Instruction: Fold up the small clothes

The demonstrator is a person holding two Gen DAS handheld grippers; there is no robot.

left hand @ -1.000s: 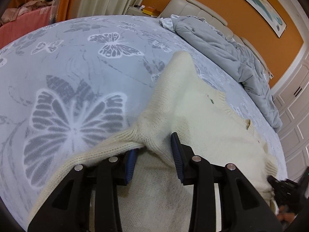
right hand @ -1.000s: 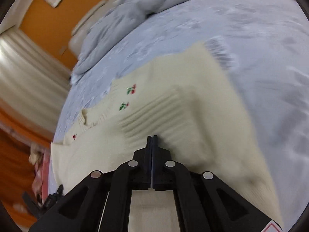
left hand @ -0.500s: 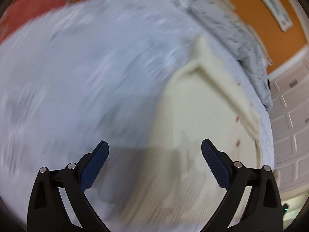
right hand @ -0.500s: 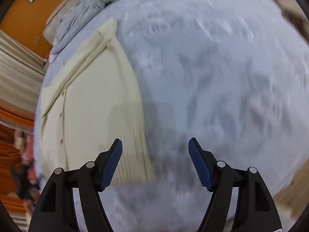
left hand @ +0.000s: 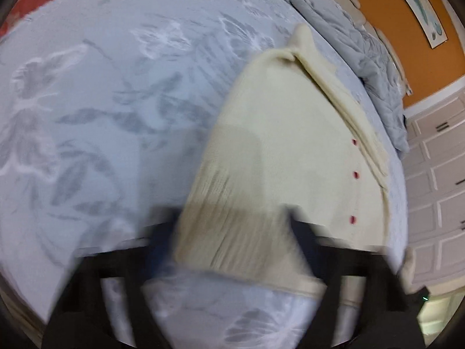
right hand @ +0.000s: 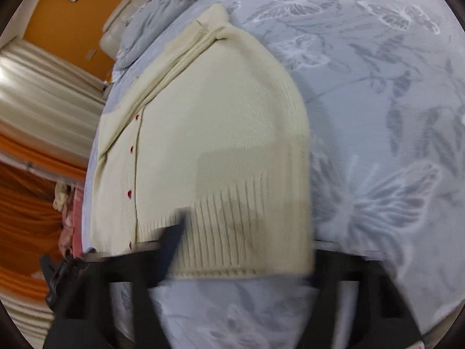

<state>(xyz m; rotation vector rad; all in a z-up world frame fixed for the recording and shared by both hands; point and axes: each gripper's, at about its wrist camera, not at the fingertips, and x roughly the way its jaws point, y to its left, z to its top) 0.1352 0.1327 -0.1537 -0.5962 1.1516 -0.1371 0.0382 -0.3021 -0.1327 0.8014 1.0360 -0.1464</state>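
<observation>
Jaws wide, straddling cardigan (left hand: 279, 157) hem

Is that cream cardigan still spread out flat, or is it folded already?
Partly folded. The cream cardigan has its sleeves doubled in along the red-buttoned edge, but its body lies full length on the butterfly bedsheet.

Left tongs (left hand: 229, 232), right tongs (right hand: 247, 232), black angular frames, blue pads, motion-blurred

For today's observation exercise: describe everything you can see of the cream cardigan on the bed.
The cream cardigan is a soft knit with a ribbed hem, small red buttons down its placket, and sleeves folded in along one side. It lies flat, partly folded, on the butterfly-print bedsheet. Both grippers look open near its hem; blur hides any contact.
</observation>
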